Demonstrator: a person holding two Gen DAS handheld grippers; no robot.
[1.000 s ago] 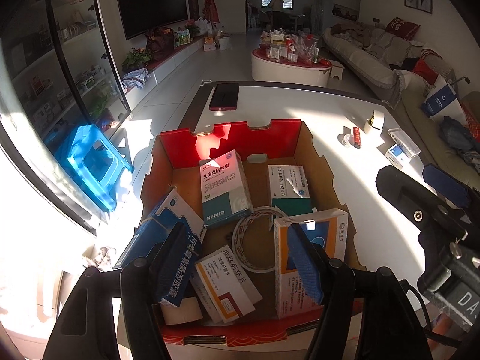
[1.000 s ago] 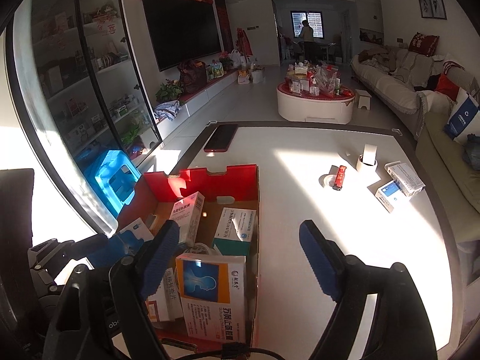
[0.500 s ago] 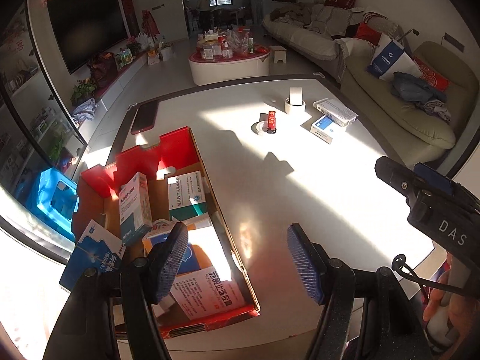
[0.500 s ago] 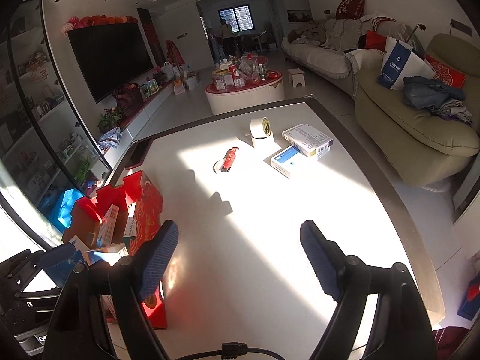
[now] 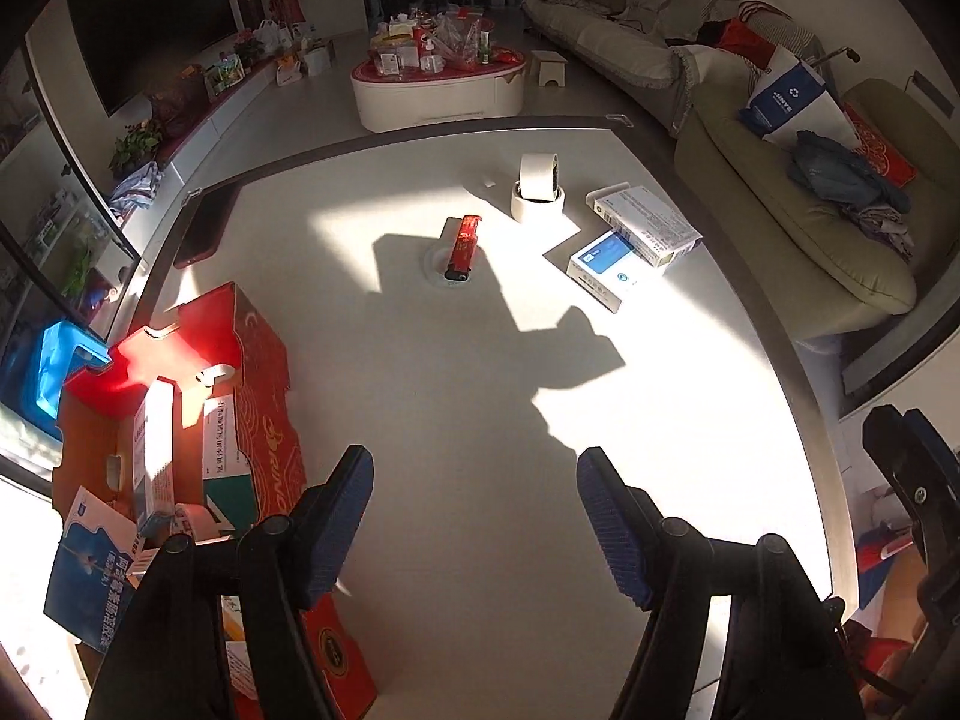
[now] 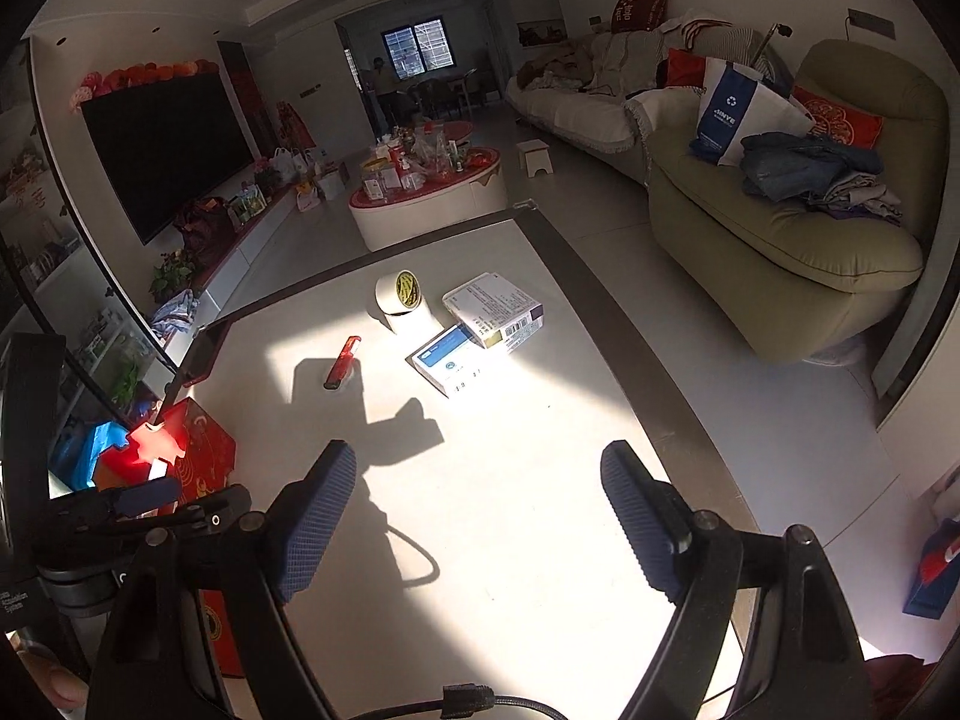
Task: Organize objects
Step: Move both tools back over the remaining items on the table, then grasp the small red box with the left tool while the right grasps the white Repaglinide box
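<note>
Both claws swung off the box, toward the loose items

The red cardboard box (image 5: 240, 360) of medicine cartons, under my claws a second ago, now sits left of my left claw (image 5: 474, 516). It and my right claw (image 6: 474, 516) are spread, empty. Ahead: two stacked medicine boxes (image 5: 636, 240), tape rolls (image 5: 538, 186), red lighter (image 5: 462, 246).

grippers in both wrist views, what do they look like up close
Both are alike: the left gripper and the right gripper each have two black, angular plastic fingers ending in blue pads with a fine knurled texture, and round pivot bolts show further back. A black cable runs along the bottom edge of the right wrist view. No sleeves are visible.
</note>
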